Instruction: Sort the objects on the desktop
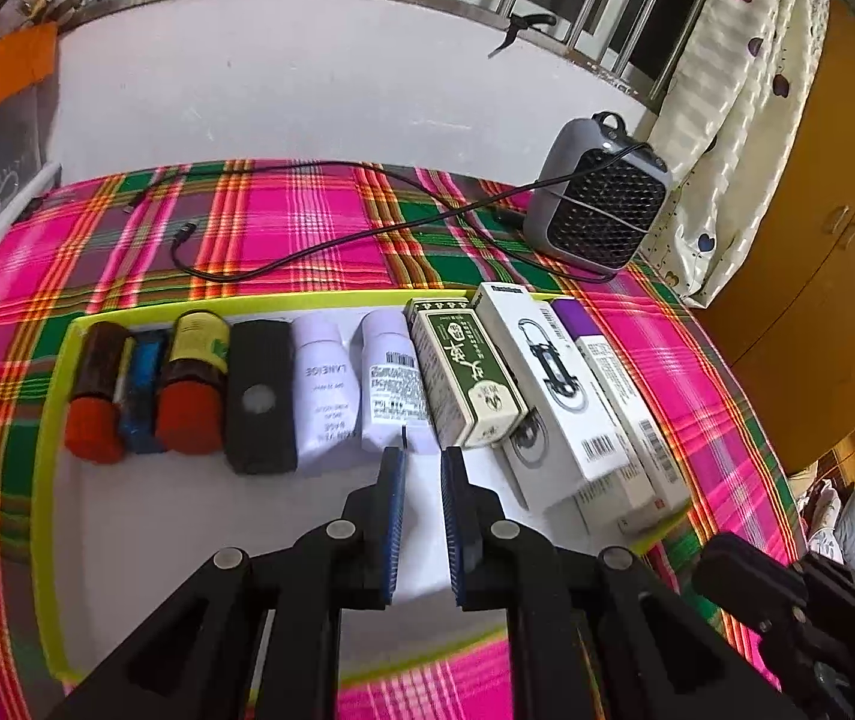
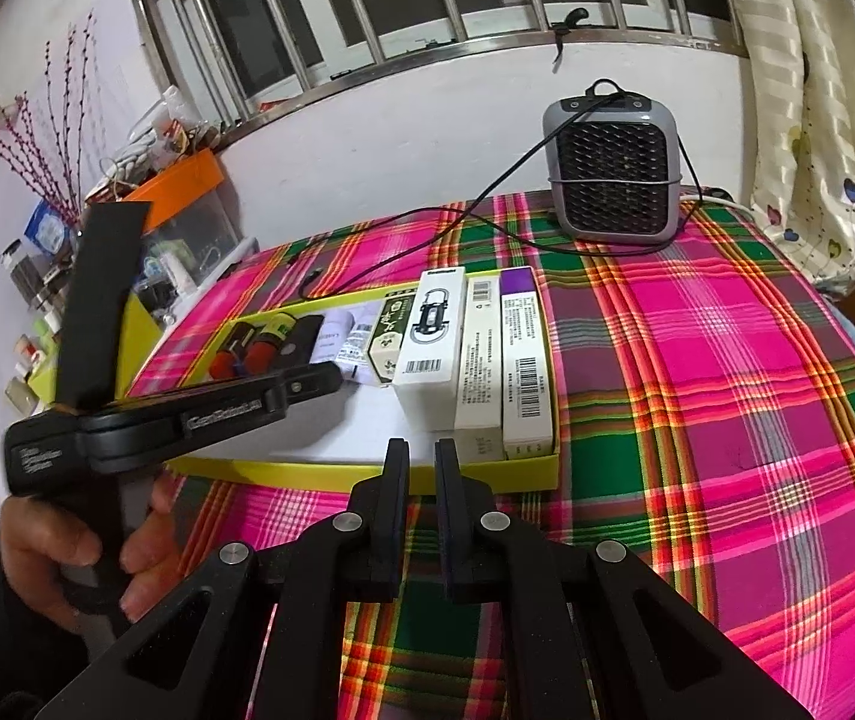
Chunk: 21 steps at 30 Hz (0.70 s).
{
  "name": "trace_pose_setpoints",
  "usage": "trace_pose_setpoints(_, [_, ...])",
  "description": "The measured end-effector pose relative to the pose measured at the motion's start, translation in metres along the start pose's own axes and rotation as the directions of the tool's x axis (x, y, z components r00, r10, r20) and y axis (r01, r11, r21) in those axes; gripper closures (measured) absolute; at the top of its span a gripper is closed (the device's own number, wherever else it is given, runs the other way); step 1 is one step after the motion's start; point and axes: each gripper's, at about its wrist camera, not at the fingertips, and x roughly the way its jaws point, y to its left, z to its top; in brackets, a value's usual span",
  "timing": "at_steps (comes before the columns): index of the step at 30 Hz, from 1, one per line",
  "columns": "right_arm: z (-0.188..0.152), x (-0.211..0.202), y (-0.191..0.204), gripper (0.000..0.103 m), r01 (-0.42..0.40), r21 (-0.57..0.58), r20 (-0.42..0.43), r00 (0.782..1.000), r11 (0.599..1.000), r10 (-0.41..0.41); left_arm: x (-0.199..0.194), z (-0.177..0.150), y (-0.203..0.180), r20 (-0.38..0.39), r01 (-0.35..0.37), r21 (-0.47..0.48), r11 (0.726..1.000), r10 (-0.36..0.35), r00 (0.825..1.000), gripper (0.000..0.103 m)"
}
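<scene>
Tray: a shallow yellow-green cardboard tray point(image 1: 61, 420) with white floor lies on the table under a pink, green and orange checked cloth point(image 1: 283, 228).
Left end of row: two brown bottles with red caps point(image 1: 94, 390) lie flat with a small blue object point(image 1: 142, 390) between them.
Next: a black rectangular block with a round pale spot point(image 1: 260, 402), touching the second bottle.
Middle: two white squeeze tubes point(image 1: 326, 384) side by side, then a green and cream carton point(image 1: 469, 378) that leans on a long white box with a drawing point(image 1: 553, 384).
Right end: two more long white boxes, the last one with a purple top point(image 1: 571, 312), against the tray wall.
Behind the tray: a grey mesh-front fan heater point(image 1: 598, 204) with a black cable point(image 1: 307, 258) over the cloth.
My left hand-held gripper point(image 1: 424, 462): over the tray floor, just before the tubes, jaws narrow with a small gap, holding nothing.
My right hand-held gripper point(image 2: 421, 456): at the near tray wall, jaws narrow, also holding nothing.
My left hand point(image 2: 61, 546): around the handle of the left tool, in the right wrist view.
</scene>
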Motion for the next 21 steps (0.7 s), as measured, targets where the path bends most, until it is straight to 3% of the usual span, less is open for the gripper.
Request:
trace_pose_setpoints(8, [-0.008,-0.004,0.01,0.088,0.032,-0.057,-0.018,0.999,0.998,-0.033,-0.048,-0.027,-0.012,0.076,-0.053,0.036,0.998,0.051,0.996,0.089])
trace_pose_setpoints(21, [-0.024,-0.016,0.03,0.087,0.033,-0.139,-0.042,0.998,0.99,-0.039,-0.092,-0.068,-0.015,0.118,-0.147,0.022,0.989,0.144,0.983,0.087])
